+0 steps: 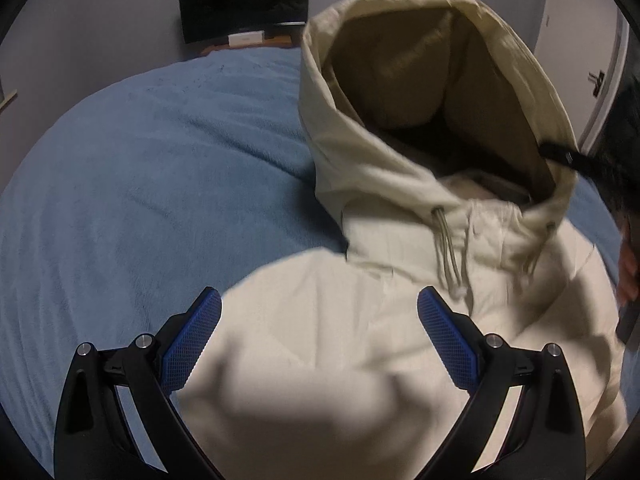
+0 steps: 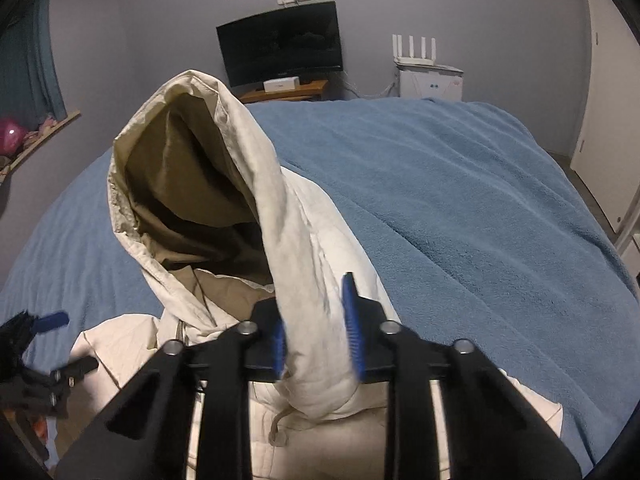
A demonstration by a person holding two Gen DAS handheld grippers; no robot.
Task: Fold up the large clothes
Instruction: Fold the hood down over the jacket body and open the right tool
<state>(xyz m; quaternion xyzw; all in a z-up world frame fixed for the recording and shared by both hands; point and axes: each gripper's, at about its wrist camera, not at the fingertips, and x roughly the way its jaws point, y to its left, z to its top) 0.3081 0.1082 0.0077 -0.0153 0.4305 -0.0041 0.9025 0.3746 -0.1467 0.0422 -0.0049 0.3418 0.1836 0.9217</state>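
Two tongs at work: right tongs (image 2: 316, 340) clenched on hoodie (image 1: 360, 360) hood edge, left tongs (image 1: 320, 344) spread wide, gripping nothing. Still unfolded, bunched on near side of bed (image 2: 460, 200); every fold left.

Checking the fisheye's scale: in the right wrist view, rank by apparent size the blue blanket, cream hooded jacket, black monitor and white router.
1. Blue fleecy blanket
2. Cream hooded fabric jacket, enlarged by nearness to the camera
3. Black flat monitor
4. White four-antenna router
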